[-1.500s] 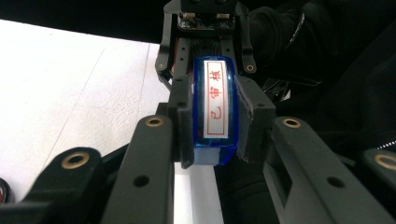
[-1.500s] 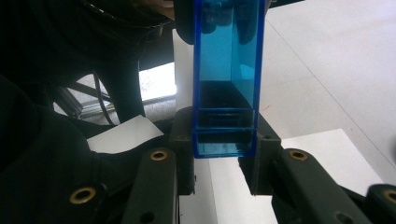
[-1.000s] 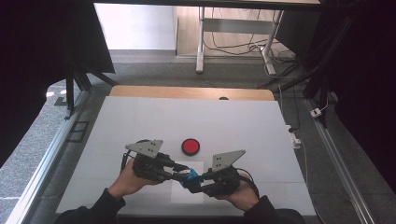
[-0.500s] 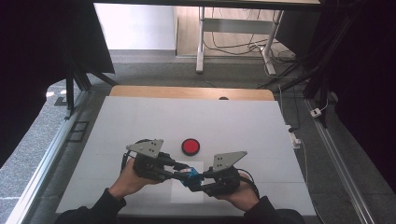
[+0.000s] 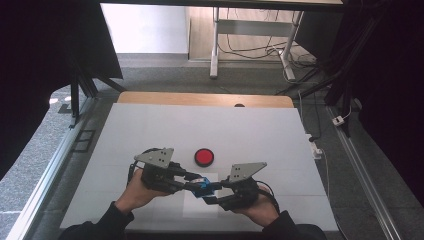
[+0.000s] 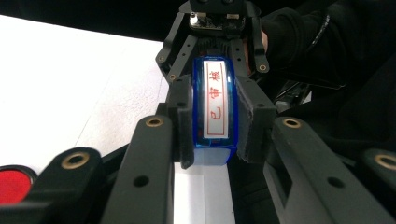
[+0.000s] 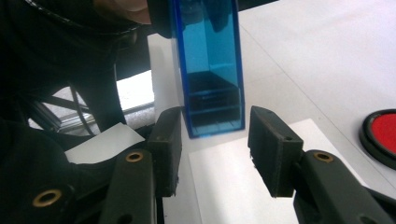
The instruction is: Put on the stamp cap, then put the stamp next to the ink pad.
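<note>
left gripper (image 6: pixel 210 126) fingers clamped the blue stamp (image 6: pixel 215 109) | right gripper (image 7: pixel 215 154) fingers just opened, flanking it untouched | red pad (image 7: pixel 385 135) cut off

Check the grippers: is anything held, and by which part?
The left gripper clamps the blue stamp across its two long sides. The right gripper has just opened off its end and holds nothing.

Even overhead light falls on the white counter (image 5: pixel 210 130), bright against dark surroundings. Shadows are soft. Close views blur at the nearest tool parts; the stamp (image 6: pixel 215 105) face shows mild glare.
</note>
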The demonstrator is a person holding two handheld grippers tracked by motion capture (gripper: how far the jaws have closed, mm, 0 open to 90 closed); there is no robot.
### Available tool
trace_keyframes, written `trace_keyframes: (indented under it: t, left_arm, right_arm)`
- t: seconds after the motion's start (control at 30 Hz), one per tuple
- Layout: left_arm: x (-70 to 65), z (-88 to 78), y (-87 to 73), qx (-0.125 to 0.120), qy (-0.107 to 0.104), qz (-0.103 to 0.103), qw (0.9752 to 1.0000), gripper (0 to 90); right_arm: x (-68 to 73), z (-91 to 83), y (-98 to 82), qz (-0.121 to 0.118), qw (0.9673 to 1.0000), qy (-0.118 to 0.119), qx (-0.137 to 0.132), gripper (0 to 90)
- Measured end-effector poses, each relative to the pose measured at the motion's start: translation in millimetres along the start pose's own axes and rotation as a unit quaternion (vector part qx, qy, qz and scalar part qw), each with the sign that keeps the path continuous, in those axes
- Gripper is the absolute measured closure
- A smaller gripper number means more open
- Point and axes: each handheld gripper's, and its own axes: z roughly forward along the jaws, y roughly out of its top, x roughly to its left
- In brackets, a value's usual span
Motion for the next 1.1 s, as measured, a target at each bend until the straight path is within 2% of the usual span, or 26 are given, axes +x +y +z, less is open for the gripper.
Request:
trace_keyframes:
  t: [0.4,0.83,1.1]
  left_arm:
    - [0.9,-5.9,0.5,0.000,0.012,-0.006,0.9999,70.7]
    - [1.4,-12.9,1.9,0.002,0.035,-0.012,0.9993,70.7]
    - [3.3,-15.1,0.9,0.007,0.049,-0.031,0.9983,70.6]
  right_arm:
    - [-1.3,-7.0,-0.1,0.008,0.9997,-0.025,0.003,49.3]
    - [-1.5,-10.3,-3.0,0.016,0.9984,-0.053,0.013,35.3]
    - [-1.6,-12.2,-4.9,0.024,0.9969,-0.073,0.017,30.9]
